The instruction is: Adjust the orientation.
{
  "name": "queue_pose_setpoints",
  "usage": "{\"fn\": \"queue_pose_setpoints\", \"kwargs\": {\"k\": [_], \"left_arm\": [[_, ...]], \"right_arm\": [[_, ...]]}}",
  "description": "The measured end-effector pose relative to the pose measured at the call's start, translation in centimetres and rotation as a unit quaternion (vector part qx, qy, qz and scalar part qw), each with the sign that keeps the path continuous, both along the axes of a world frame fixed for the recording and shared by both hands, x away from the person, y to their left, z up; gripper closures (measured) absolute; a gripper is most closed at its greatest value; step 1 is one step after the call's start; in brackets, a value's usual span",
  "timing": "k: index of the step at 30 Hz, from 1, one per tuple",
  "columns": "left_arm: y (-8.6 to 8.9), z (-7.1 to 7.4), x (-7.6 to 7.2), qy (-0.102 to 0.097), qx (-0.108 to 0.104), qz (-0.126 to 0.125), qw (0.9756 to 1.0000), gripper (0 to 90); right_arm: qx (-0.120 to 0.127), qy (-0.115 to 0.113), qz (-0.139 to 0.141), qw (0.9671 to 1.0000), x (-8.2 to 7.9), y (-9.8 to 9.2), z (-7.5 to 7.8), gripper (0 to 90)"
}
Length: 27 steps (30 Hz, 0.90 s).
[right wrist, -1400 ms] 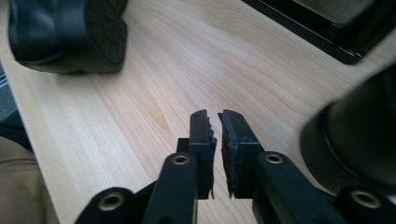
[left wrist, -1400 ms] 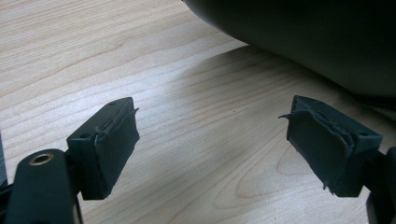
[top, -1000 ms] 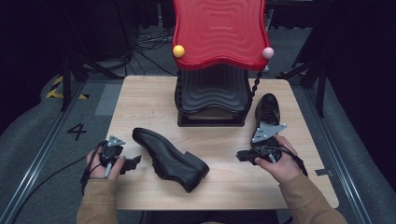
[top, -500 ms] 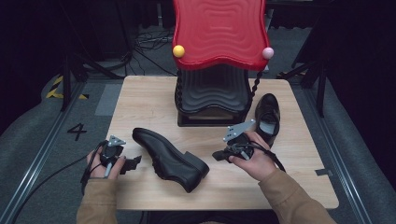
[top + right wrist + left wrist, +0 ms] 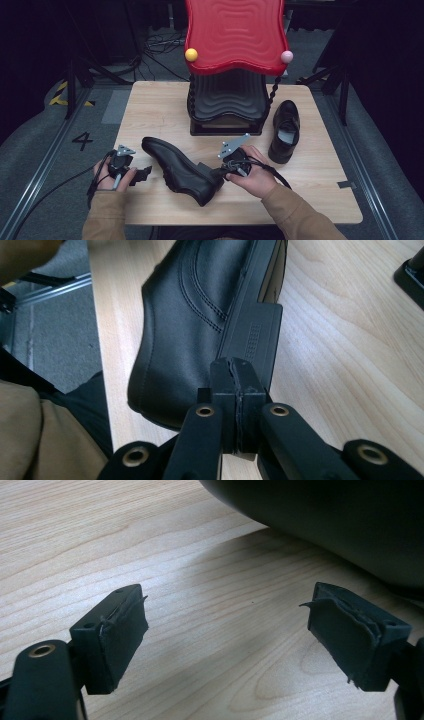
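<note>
A black leather shoe lies on its side in the middle of the wooden table, toe to the far left, heel near the front. My right gripper is at that heel with its jaws pressed together. In the right gripper view the shut pads sit just before the heel block of the shoe, with nothing between them. My left gripper rests left of the shoe, open. Its pads stand wide apart over bare wood, the shoe just beyond. A second black shoe stands upright at the right.
A red wavy panel with a yellow ball and a pink ball stands on a black ribbed base at the table's back middle. Grey floor and rails run along both sides. A piece of tape lies near the right edge.
My right gripper has moved left, from beside the upright shoe to the heel of the shoe lying on its side. The left gripper and both shoes have stayed put.
</note>
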<state>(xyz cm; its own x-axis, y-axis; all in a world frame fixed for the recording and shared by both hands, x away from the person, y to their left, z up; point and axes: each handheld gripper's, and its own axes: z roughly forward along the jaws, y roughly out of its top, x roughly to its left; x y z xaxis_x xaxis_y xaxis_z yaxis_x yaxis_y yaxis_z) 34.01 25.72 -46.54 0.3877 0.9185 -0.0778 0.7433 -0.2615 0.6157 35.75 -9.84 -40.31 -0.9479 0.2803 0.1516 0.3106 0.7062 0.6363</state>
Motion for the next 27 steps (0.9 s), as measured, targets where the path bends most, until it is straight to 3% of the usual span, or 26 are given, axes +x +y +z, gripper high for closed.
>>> {"fn": "queue_pose_setpoints", "kwargs": {"k": [13, 22, 27], "left_arm": [[0.0, -0.1, 0.0, 0.004, 0.002, -0.001, 1.0, 16.6], [-0.3, -0.2, 0.2, 0.008, 0.013, -0.007, 0.9999, 16.3], [-0.2, -0.2, 0.2, 0.005, 0.014, -0.006, 0.9999, 16.4]], "right_arm": [[0.006, 0.001, -0.019, 0.9998, 0.9, -0.8, -0.3, 90.0], [-0.011, -0.032, -0.057, 0.9978, 2.2, -1.8, -0.4, 90.0], [-0.01, -0.012, -0.078, 0.9968, 3.4, -2.4, -0.8, 90.0]]}}
